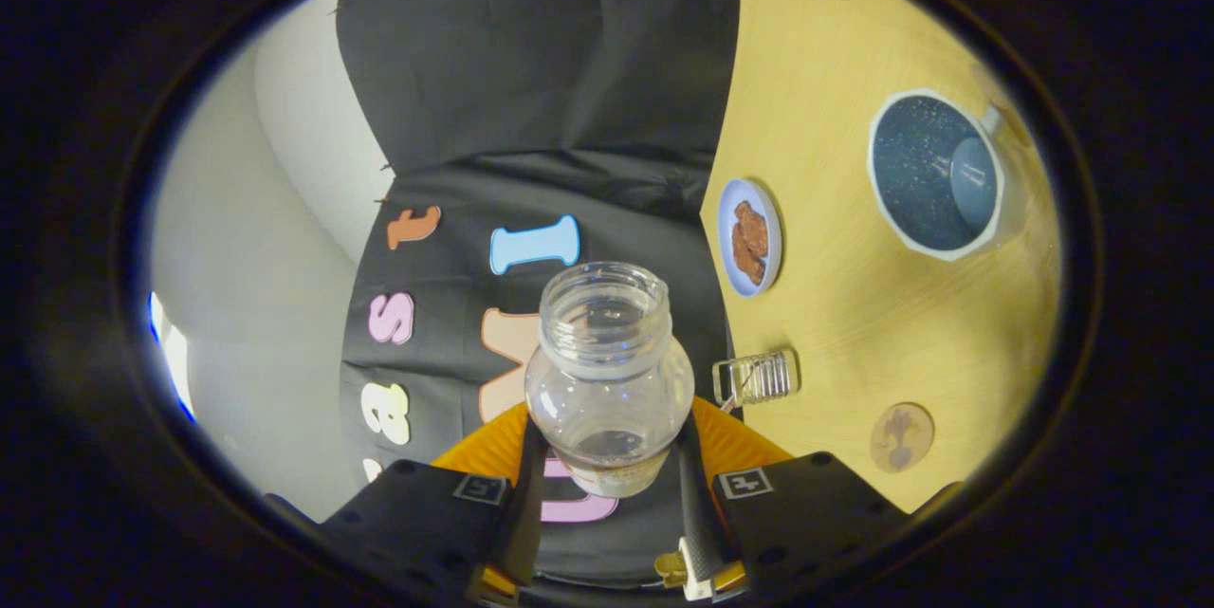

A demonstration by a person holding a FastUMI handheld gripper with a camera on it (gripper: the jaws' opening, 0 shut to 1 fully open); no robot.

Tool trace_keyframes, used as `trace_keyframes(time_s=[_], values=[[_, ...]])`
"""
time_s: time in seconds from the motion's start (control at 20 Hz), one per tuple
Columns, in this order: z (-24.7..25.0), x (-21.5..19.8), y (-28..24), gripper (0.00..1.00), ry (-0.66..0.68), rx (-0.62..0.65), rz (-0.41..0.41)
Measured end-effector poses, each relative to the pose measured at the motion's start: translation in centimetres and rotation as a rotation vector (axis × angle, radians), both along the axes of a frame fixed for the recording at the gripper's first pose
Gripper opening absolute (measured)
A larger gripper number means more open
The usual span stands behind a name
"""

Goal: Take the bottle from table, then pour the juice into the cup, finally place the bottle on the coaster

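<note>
The jaws of the gripper (607, 485) are closed on the clear bottle (609, 371), one finger pressing each side of its lower body; its open mouth points away, and it looks nearly empty. Beyond it on the tilted yellow worktop (854, 304) sit the blue cup (934, 174), a small plate (749, 236) and the round coaster (901, 437).

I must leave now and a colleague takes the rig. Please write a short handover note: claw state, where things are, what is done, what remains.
Claw: shut on the bottle, both fingers pressing its sides; bottle is off the table, open, looks nearly empty.
Cup: on the table, well beyond the fingers.
Coaster: bare, nearer the claw than the cup.
Done: bottle taken. Pouring: cannot tell.
Left: set the bottle on the coaster.
</note>
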State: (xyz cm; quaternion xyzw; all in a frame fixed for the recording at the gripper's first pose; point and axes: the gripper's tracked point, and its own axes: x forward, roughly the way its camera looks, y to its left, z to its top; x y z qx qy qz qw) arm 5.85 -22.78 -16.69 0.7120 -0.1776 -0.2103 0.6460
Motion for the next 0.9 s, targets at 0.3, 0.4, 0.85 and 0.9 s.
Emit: trace_keyframes(time_s=[0.3,0.4,0.85,0.9], values=[[0.3,-0.1,-0.6,0.66,-0.033,0.039,-0.026],[0.5,-0.1,-0.8,0.66,-0.04,0.046,-0.036],[1.1,-0.2,-1.4,0.66,-0.058,0.065,-0.063],[1.2,-0.1,-1.4,0.65,-0.061,0.068,-0.066]])
